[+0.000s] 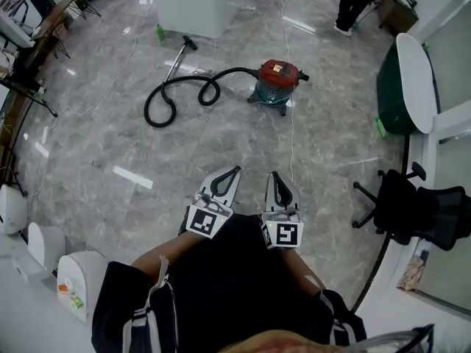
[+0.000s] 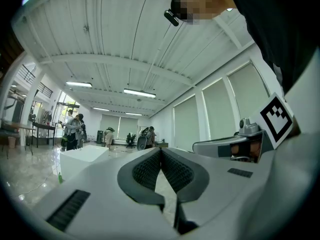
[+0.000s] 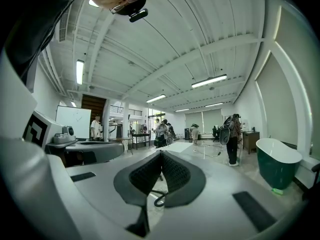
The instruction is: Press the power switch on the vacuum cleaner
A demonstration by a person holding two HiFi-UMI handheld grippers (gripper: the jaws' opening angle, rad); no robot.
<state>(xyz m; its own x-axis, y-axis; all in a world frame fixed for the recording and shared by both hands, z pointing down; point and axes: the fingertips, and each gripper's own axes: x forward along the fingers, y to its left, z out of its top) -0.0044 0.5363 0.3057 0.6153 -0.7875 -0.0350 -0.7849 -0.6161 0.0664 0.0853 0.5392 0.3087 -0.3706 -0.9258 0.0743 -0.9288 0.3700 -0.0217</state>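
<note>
On the marble floor (image 1: pixel 132 149), toward its far edge, stood the red vacuum cleaner (image 1: pixel 277 80), well apart from the left gripper (image 1: pixel 235 170) and right gripper (image 1: pixel 274 174), which were both closed on nothing and held at the waist, probably because the switch was out of reach.

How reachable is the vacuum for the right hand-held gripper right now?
Probably not from here. The right hand-held gripper is held close to the person, while the vacuum stands well ahead across the floor. Nothing seems to block the way, so walking closer should do.
</note>
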